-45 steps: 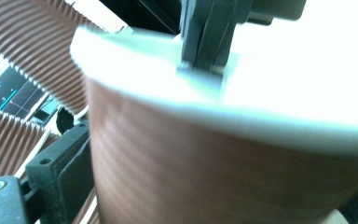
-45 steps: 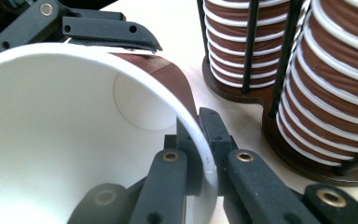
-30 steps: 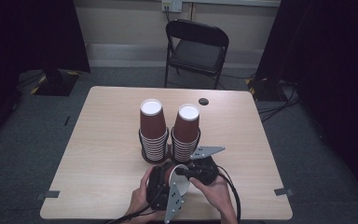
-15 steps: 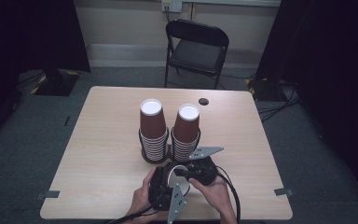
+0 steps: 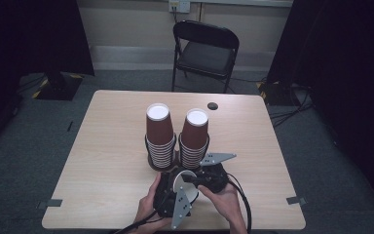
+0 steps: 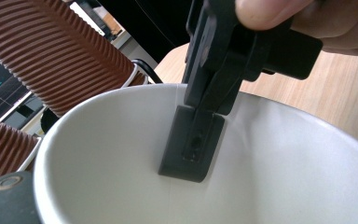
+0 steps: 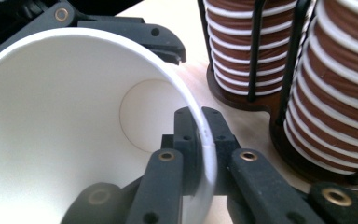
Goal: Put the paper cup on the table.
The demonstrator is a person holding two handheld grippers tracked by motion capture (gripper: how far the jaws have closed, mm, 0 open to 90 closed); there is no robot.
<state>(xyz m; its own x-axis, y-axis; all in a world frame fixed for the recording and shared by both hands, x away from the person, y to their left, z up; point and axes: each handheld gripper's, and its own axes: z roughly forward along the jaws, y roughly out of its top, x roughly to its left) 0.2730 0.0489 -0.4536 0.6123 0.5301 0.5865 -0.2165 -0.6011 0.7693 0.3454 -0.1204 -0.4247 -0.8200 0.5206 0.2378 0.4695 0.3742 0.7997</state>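
Toward 6 o'clock on the surface (image 5: 107,161): a person holds one white-lined paper cup (image 5: 187,187) on its side between both grippers, just on the near side of the cup stacks.
Cup stacks: two tall columns of ribbed brown cups, the left column (image 5: 158,136) and the right column (image 5: 194,139), stand mid-surface in a wire-and-wood holder (image 7: 242,95), at 12 o'clock from the held cup.
Right gripper (image 7: 199,135): narrow, its fingers pinching the cup's wall at the rim, one finger inside (image 6: 193,142) and one outside.
Left gripper (image 5: 168,195): its jaws have just been closing with the cup's body between them. One finger (image 7: 140,35) lies along the outside near the rim; whether the pads already press cannot be told.
Step in hand, as I judge it: passing the cup from one gripper to the other.
Doing it well: bring the left fingers onto the ribbed body only until it is snug, since thin paper ovals easily. Keep the rim pinch until that hold is firm, then release it and draw it out along the cup's axis, away from the holder's wires.
Small item: a dark disc (image 5: 213,106) at 1 o'clock, well apart.
Writing: no brand, label or print is readable on the cups, holder or grippers.
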